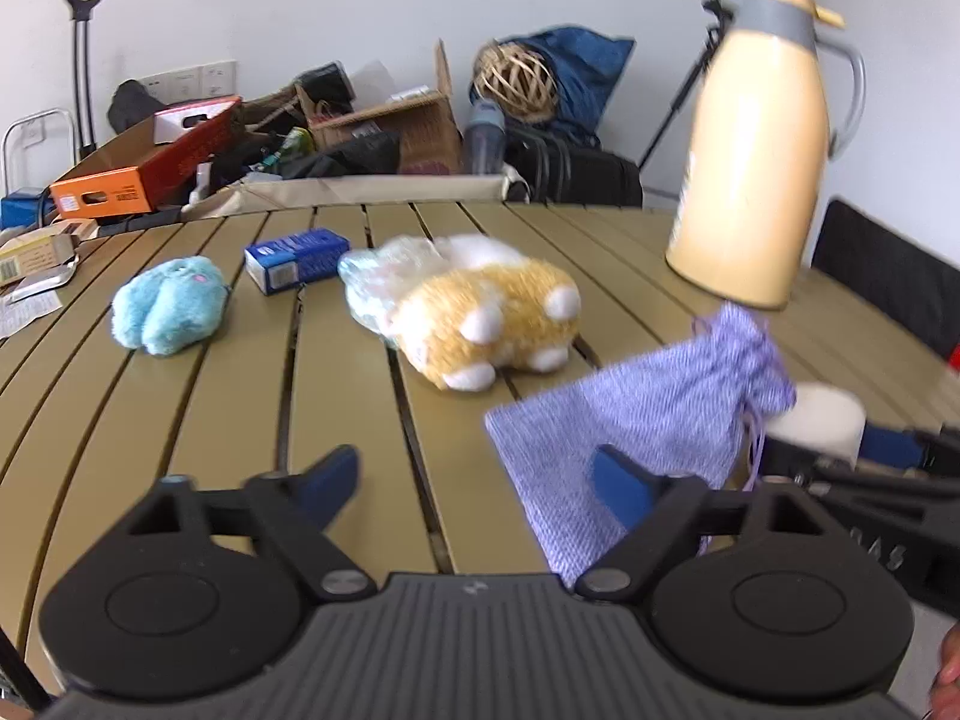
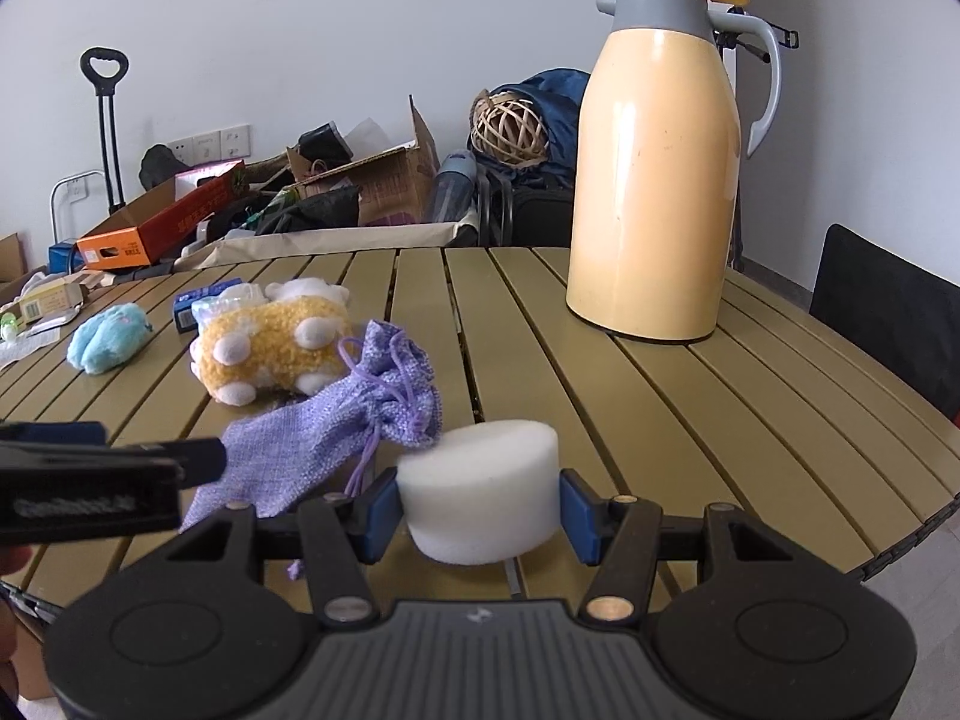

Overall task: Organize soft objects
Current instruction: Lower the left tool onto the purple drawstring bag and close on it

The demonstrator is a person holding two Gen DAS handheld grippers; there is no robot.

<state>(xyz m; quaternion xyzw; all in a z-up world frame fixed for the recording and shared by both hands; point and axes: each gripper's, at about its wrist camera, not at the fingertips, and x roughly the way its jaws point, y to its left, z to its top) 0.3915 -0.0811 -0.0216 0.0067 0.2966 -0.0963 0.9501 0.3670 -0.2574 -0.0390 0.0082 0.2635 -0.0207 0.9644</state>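
A lilac drawstring pouch (image 1: 648,414) (image 2: 336,420) lies on the slatted table (image 1: 240,420), its gathered mouth toward a white foam cylinder (image 2: 480,498) (image 1: 822,420). My right gripper (image 2: 480,507) is shut on that foam cylinder, both blue pads pressed on its sides. My left gripper (image 1: 480,480) is open at the pouch's bottom end. Its right finger (image 1: 618,486) lies over the cloth's corner, and no pad presses on it. Behind the pouch lie a yellow-and-white plush (image 1: 486,318) (image 2: 276,348) and, further left, a light blue plush (image 1: 168,312) (image 2: 108,336).
A tall cream thermos jug (image 2: 654,180) (image 1: 756,150) stands at the back right of the table. A small blue box (image 1: 297,258) lies behind the plush toys. A dark chair (image 2: 888,324) stands at the right edge. Cardboard boxes (image 2: 384,180) and bags crowd the floor beyond.
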